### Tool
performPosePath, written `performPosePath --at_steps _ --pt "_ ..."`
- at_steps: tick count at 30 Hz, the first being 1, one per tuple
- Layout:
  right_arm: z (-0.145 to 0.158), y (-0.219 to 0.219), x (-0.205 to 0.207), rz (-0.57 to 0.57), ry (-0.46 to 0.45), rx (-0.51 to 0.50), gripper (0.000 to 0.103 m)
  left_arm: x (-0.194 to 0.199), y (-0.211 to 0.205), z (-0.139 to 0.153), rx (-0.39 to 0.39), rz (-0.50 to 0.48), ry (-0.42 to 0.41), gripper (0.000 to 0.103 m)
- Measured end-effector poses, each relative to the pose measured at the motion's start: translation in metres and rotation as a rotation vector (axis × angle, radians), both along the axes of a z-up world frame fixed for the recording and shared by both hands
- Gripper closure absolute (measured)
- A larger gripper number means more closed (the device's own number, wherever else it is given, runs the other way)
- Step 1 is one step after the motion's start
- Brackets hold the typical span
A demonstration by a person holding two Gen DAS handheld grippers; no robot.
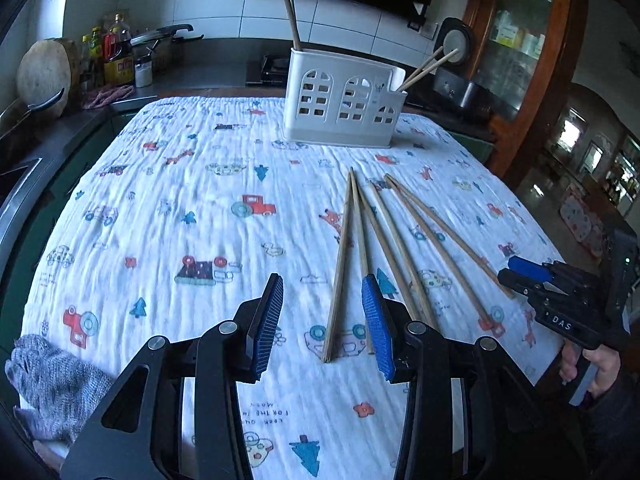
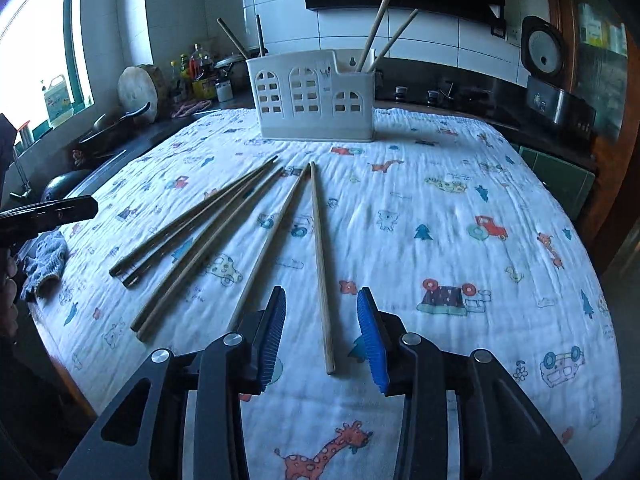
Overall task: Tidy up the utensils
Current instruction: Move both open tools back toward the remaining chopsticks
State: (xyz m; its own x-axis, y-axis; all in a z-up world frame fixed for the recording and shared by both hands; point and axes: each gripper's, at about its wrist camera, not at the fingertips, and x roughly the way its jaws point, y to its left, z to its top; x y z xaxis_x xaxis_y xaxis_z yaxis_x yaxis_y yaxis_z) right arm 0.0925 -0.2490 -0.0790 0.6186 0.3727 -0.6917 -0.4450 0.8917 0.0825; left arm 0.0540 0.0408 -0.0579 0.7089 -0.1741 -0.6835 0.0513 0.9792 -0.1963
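At the far end of the cloth (image 2: pixel 420 220) we see the white holder (image 2: pixel 314 96) standing upright: two chopsticks (image 2: pixel 378 32) lean in its right compartment, two more (image 2: pixel 240 42) at its left end. Six loose chopsticks (image 2: pixel 256 224) fan out on the cloth. Our left gripper (image 1: pixel 322 312) hovers open over two of them; our right gripper (image 2: pixel 322 328) gapes around one, pads not touching.

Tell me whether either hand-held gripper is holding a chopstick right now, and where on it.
Neither. The left hand-held gripper and right hand-held gripper are open above the chopsticks, which lie on the cloth.
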Motion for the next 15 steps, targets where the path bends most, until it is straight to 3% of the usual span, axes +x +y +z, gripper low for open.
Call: performPosePath --at_steps 8,15 --pt "-0.008 0.001 0.006 -0.011 0.029 0.008 0.073 0.002 -0.008 -0.014 0.021 -0.025 0.029 0.062" --pt "-0.011 0.002 0.012 -0.012 0.041 -0.002 0.079 0.012 -0.017 -0.026 0.028 -0.051 0.057 0.072"
